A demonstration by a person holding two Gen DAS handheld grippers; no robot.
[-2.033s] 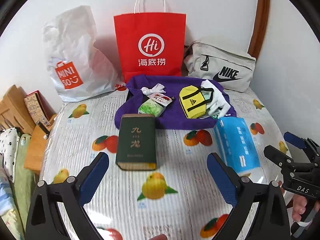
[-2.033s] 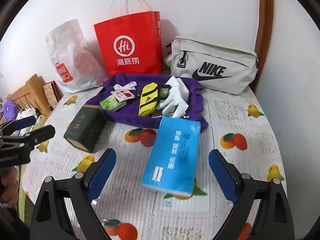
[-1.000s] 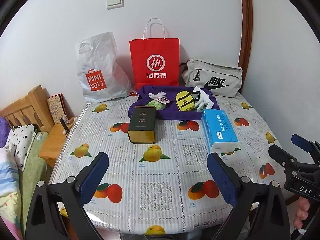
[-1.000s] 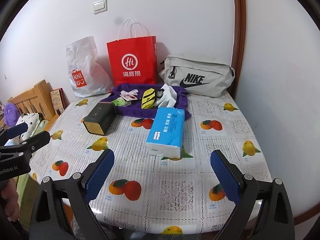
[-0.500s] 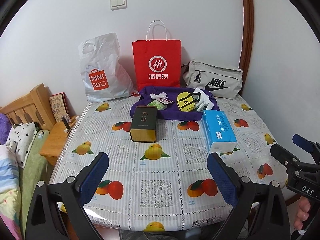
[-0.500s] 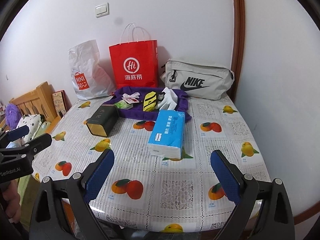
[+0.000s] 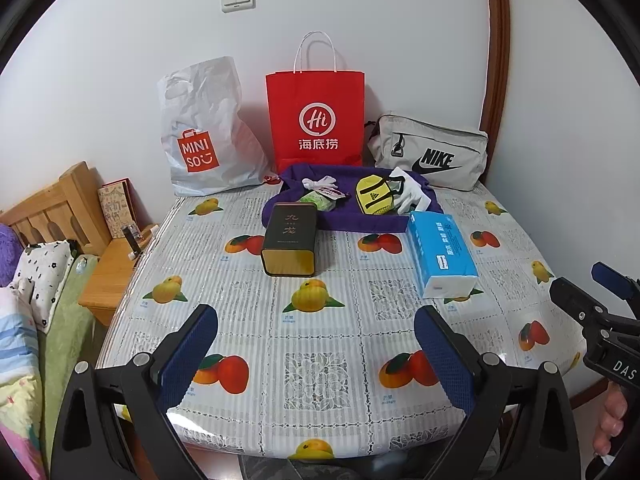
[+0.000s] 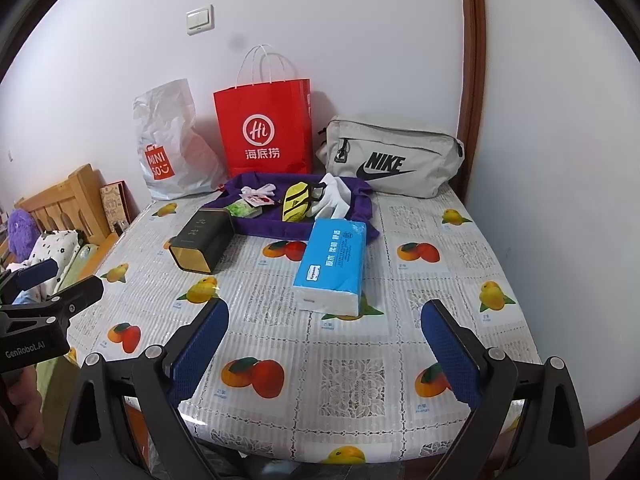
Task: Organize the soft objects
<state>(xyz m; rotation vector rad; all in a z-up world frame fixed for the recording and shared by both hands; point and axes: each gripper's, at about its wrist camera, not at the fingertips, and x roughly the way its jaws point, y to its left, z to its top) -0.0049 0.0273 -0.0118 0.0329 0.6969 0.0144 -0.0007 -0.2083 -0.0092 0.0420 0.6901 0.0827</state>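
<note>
A purple cloth (image 7: 372,222) (image 8: 344,224) lies at the back of the table. On it rest a yellow pouch (image 7: 373,195) (image 8: 297,200), white gloves (image 7: 414,194) (image 8: 333,197) and small packets (image 7: 320,200). A blue tissue pack (image 7: 440,252) (image 8: 332,260) and a dark green tin (image 7: 290,238) (image 8: 202,240) lie in front of it. My left gripper (image 7: 316,356) and my right gripper (image 8: 326,354) both stand open over the table's near edge, holding nothing, far from the objects.
Against the wall stand a white Miniso bag (image 7: 204,132), a red paper bag (image 7: 316,120) and a grey Nike pouch (image 7: 430,154). The fruit-print tablecloth (image 7: 320,320) covers the table. A wooden headboard (image 7: 60,208), nightstand and bedding lie left.
Both grippers have drawn back from close over the objects to the table's near edge, so the whole table shows. Both stayed open; nothing on the table moved.
</note>
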